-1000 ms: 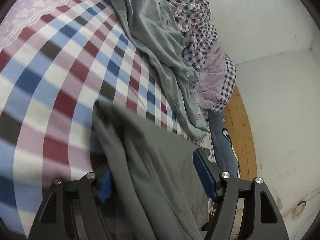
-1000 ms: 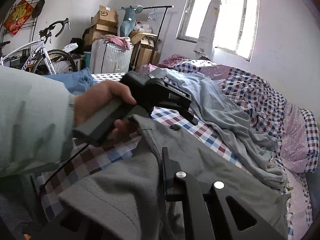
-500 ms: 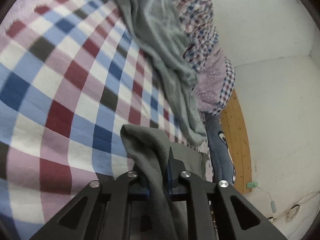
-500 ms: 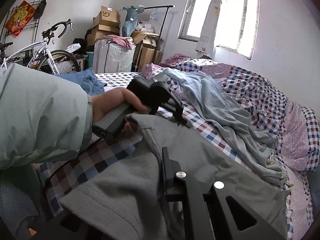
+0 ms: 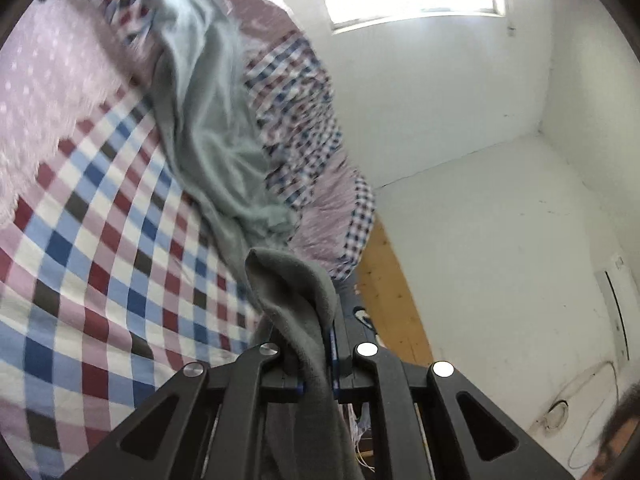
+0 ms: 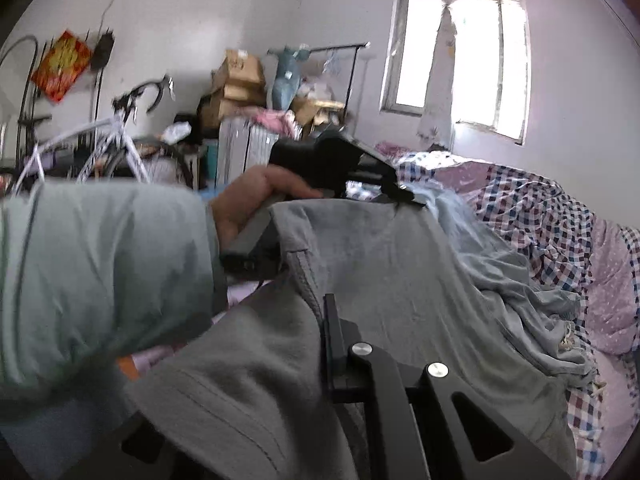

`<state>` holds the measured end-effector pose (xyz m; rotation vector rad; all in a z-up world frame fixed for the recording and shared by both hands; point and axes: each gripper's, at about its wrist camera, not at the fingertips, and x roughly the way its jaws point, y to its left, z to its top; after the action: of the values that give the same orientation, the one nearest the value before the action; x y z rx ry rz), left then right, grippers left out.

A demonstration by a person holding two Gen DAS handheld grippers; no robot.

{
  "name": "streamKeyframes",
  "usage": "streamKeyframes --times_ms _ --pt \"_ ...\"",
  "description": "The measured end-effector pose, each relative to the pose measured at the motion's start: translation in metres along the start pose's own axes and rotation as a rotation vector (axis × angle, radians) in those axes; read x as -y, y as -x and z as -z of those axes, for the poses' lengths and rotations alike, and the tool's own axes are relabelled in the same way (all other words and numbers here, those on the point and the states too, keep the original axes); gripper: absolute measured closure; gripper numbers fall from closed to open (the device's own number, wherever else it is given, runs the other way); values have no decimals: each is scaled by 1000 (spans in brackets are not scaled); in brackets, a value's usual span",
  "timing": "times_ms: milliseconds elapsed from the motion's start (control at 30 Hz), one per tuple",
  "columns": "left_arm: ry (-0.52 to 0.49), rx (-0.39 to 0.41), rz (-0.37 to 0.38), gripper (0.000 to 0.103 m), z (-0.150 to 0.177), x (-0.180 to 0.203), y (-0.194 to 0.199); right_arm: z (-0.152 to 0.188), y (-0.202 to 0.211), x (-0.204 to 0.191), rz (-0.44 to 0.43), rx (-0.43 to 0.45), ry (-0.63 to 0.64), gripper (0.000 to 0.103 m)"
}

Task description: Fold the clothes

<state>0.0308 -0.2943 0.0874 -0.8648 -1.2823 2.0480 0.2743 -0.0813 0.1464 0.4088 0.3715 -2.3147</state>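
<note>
A dark grey garment (image 6: 392, 280) hangs stretched between both grippers above the bed. My left gripper (image 5: 312, 344) is shut on one edge of it; a fold of grey garment (image 5: 292, 280) bulges up out of the jaws. In the right wrist view a hand holds that left gripper (image 6: 320, 156) at the garment's far corner. My right gripper (image 6: 325, 320) is shut on the near hem; only its right finger (image 6: 334, 344) shows, and cloth covers the other.
The bed has a red, blue and white checked sheet (image 5: 100, 260). A pale grey-blue garment (image 5: 208, 120) lies along it beside a checked quilt (image 6: 532, 216). A pale green sleeve (image 6: 100, 272) fills the left. A bicycle (image 6: 104, 148), boxes (image 6: 240, 76) and a clothes rail stand behind.
The left gripper closed on the grey garment's edge, then rose and tilted up toward the wall. The garment lifted off the sheet and drew taut between the grippers.
</note>
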Motion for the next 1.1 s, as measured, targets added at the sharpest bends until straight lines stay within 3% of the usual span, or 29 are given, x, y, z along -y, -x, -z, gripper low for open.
streamKeyframes --times_ms 167,500,900,1100 --pt "-1 12 -5 96 1 11 12 11 -4 10 18 -51 -139 99" --pt "-115 -67 -87 96 35 84 -66 43 48 83 135 -42 -450 99" --pt "-108 -219 -254 96 105 118 -243 141 105 201 289 -91 -835 99" --pt "-98 -240 -433 95 126 100 -315 191 108 240 327 -149 -979 99"
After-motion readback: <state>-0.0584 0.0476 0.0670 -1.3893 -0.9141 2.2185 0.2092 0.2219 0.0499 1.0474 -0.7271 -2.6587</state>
